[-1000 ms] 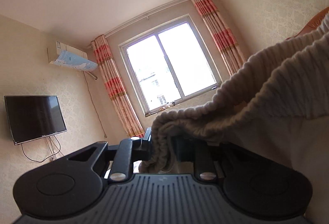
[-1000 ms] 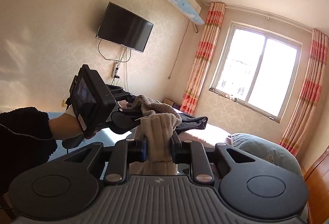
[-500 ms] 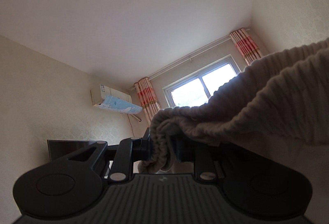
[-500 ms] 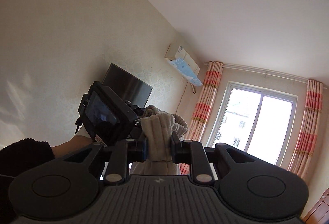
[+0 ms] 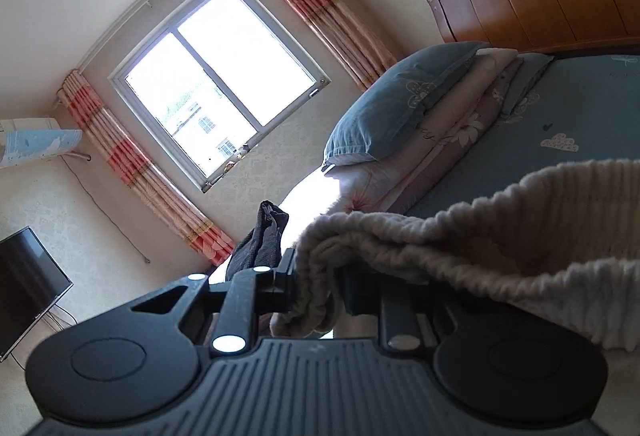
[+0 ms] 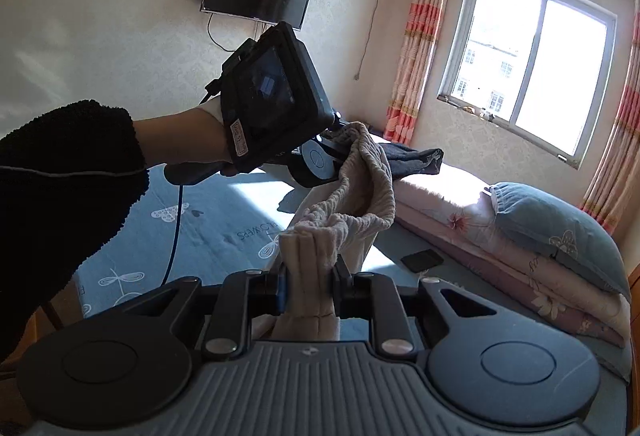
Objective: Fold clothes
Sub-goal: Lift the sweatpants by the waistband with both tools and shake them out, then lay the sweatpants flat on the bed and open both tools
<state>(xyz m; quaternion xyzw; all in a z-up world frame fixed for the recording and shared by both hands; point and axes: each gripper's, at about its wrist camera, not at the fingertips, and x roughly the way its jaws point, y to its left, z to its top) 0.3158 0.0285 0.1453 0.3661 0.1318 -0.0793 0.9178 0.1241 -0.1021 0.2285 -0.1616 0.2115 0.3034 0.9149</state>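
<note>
Cloth filled the left view: the left gripper (image 5: 320, 288) stayed clamped on the beige knit garment (image 5: 500, 236), which trailed right of the jaws, and the view had swung from ceiling to bed (image 5: 568, 116), so it was likely being lowered for folding. In the right view, the right gripper (image 6: 308, 286) pinched the garment's other end; a dark garment (image 6: 416, 160) and phone (image 6: 422, 259) lay beyond on the bed.

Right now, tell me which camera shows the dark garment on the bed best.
The right wrist view: the dark garment lies spread across the bed beyond the beige knit, partly hidden by it. The left wrist view catches only a bunched dark strip.
</note>
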